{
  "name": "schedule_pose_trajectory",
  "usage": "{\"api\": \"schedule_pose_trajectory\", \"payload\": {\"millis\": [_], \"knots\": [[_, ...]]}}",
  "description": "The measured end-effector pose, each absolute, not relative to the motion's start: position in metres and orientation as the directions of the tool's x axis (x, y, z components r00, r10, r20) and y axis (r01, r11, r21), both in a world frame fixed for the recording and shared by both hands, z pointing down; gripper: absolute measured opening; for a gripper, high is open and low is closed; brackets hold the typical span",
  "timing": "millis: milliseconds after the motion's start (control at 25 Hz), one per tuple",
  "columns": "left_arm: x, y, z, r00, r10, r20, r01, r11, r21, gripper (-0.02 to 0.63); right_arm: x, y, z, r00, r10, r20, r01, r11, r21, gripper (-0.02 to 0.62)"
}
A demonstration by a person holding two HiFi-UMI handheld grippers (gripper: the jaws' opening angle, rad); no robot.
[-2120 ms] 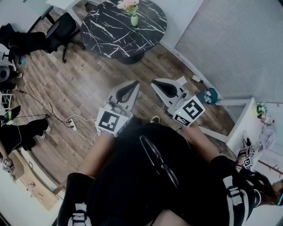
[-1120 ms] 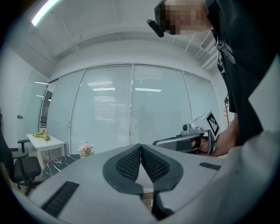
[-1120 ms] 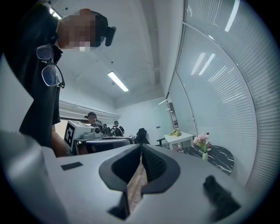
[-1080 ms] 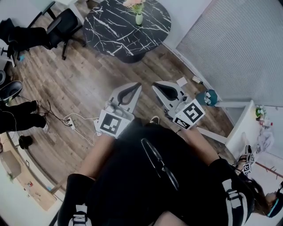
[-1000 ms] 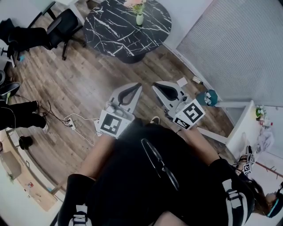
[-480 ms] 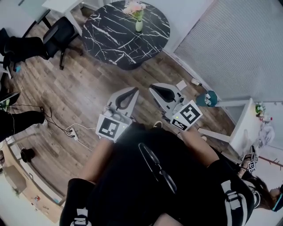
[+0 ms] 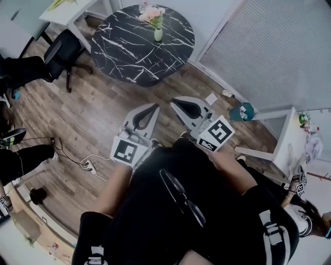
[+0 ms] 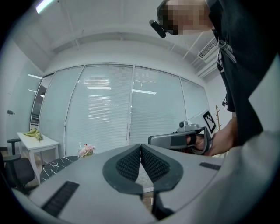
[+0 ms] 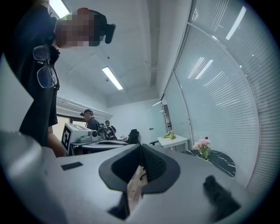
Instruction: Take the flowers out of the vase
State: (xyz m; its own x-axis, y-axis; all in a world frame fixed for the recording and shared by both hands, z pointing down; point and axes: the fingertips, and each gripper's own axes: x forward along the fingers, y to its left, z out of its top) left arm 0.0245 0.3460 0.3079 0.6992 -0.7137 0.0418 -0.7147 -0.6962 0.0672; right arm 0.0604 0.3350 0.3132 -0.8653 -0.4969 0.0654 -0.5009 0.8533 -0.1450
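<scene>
A small pale green vase (image 7: 158,34) with pink flowers (image 7: 151,12) stands on a round black marble table (image 7: 129,52) at the top of the head view, far ahead of both grippers. My left gripper (image 7: 154,105) and right gripper (image 7: 175,100) are held side by side over the wooden floor, pointing level toward the table. Each is shut with nothing between its pads. In the left gripper view the flowers (image 8: 86,150) show small at the left beyond the shut left gripper (image 8: 141,146). In the right gripper view the flowers (image 9: 202,144) show at the right, past the right gripper (image 9: 141,147).
A black office chair (image 7: 64,46) and a white desk (image 7: 70,8) stand left of the table. A power strip with cables (image 7: 88,165) lies on the floor at the left, near a person's legs (image 7: 20,160). Another white table (image 7: 287,147) and a teal object (image 7: 242,111) are at the right by the blinds.
The round table and vase have shifted lower and nearer in the head view as both grippers travel forward together. Both stay shut and empty.
</scene>
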Motion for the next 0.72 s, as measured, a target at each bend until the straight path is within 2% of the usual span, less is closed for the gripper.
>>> {"api": "schedule_pose_trajectory", "payload": {"millis": [720], "knots": [[0.045,0.24,0.306,0.668,-0.742,0.058,-0.744,-0.667,0.038,0.012,0.075,0.23,0.321,-0.885,-0.465,0.036,-0.464,0.87,-0.167,0.023]]}}
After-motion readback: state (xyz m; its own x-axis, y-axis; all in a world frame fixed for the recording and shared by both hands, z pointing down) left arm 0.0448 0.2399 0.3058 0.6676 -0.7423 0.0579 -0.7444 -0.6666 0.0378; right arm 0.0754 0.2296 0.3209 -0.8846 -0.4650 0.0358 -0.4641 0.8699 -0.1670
